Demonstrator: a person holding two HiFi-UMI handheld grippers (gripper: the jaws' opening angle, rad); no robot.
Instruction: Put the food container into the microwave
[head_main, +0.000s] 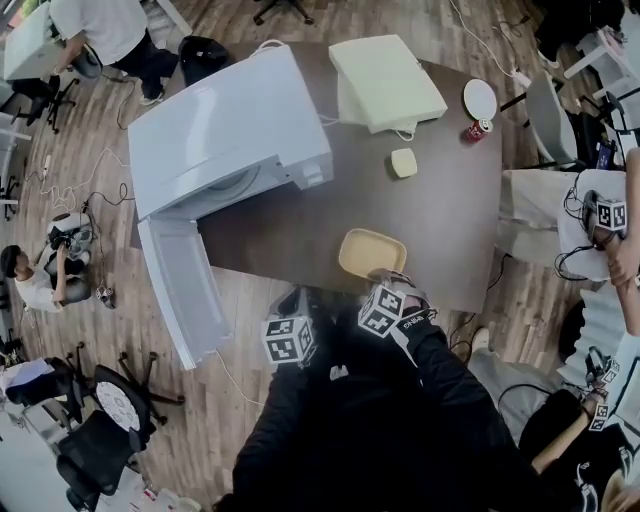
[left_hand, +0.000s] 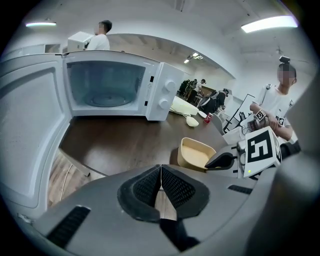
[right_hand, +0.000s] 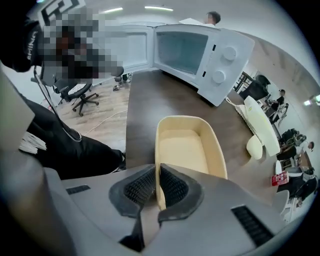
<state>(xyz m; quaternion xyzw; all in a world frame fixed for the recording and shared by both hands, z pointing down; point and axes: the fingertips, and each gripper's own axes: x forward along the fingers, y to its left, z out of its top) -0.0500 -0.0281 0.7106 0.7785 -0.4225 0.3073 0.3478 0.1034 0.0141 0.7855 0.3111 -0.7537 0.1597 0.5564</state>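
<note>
Grasp stage: right claw (right_hand: 157, 172) clenched on the near rim of the food container (right_hand: 187, 145), apparently resting at the 6 o'clock edge of the surface (head_main: 430, 230); left claw (left_hand: 161, 172) pressed together, empty; open-doored microwave (head_main: 225, 130) at 10 o'clock.

Jaws of left tool (left_hand: 160, 174) together, empty; right tool (right_hand: 157, 172) clamped on container (right_hand: 186, 146) rim.

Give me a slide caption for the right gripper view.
Right gripper shut on the near rim of the beige food container, facing the open microwave across the dark table.
</note>
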